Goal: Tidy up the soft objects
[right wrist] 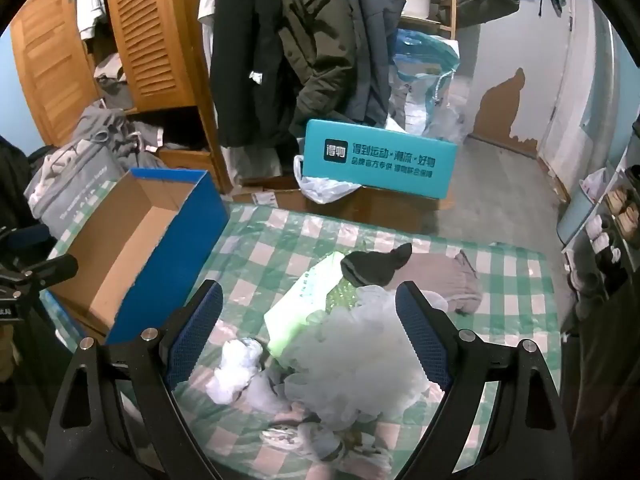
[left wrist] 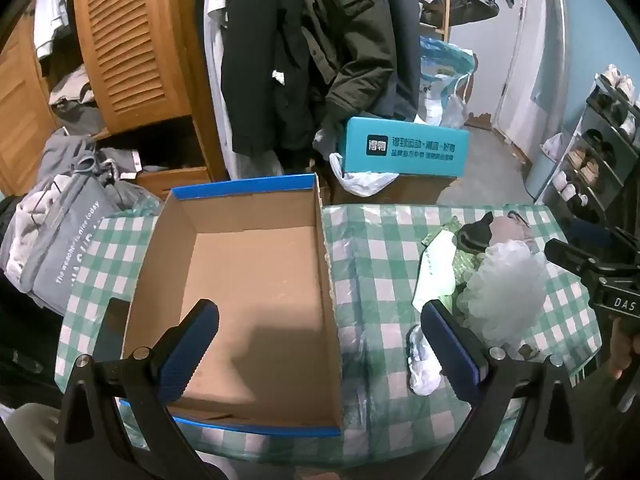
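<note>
Left gripper (left wrist: 318,344) hangs wide open over the empty blue-rimmed cardboard box (left wrist: 256,280); right gripper (right wrist: 308,334), jaws spread wide with nothing gripped, hovers above the white mesh bath pouf (right wrist: 360,356) on the green-checked tablecloth (right wrist: 516,304)

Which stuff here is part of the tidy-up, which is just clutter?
Job:
- open cardboard box
- white mesh puff
- dark sock
- pale green packet
- crumpled white bag

Clutter:
- teal box
- hanging coats
- wooden wardrobe

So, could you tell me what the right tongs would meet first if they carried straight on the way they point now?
Most likely the white mesh bath puff: it lies between and just ahead of the open right tongs, though depth is hard to judge.
</note>
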A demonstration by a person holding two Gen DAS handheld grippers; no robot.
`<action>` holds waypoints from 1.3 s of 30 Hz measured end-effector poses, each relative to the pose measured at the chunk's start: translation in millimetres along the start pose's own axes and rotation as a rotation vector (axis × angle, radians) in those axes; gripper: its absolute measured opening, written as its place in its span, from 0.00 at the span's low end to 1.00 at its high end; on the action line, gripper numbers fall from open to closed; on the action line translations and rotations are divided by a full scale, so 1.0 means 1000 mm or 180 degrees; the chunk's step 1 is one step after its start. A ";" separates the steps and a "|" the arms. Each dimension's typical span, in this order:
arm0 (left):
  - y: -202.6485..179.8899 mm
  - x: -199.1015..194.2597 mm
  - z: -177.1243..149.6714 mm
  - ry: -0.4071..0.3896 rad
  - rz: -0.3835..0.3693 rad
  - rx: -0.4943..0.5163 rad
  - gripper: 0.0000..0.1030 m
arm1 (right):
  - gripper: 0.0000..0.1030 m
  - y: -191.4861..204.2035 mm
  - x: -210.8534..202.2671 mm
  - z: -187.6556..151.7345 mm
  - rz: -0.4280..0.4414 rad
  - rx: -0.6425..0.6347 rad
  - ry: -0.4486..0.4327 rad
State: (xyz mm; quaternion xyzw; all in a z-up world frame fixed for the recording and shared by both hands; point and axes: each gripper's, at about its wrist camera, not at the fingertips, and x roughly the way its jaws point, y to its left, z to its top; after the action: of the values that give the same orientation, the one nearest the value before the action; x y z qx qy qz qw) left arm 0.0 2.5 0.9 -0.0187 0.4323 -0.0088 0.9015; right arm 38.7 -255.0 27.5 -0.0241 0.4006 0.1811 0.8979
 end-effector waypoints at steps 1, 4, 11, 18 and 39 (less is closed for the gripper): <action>0.002 -0.001 0.000 -0.0002 -0.0020 -0.0021 0.99 | 0.85 0.000 0.000 0.000 -0.0016 -0.0011 0.0023; 0.016 -0.002 -0.002 -0.0017 -0.0012 -0.0078 0.99 | 0.85 0.001 0.001 0.000 -0.0026 -0.0011 0.0024; 0.001 -0.001 0.001 -0.0042 0.0035 0.0005 0.99 | 0.85 0.004 0.004 -0.002 -0.0028 -0.0010 0.0040; -0.009 -0.002 -0.002 -0.0101 0.0074 0.0134 0.99 | 0.85 0.002 0.003 -0.002 -0.0024 0.0001 0.0050; -0.006 0.004 -0.004 -0.0001 0.0033 0.0065 0.99 | 0.85 0.000 0.003 -0.004 -0.0034 -0.0030 0.0060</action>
State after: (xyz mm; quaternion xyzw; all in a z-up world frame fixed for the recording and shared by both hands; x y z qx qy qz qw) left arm -1.2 -4.0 -4.3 -0.0073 0.4322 -0.0085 0.9017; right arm 37.8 -254.8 22.5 -0.0321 0.4081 0.1780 0.8949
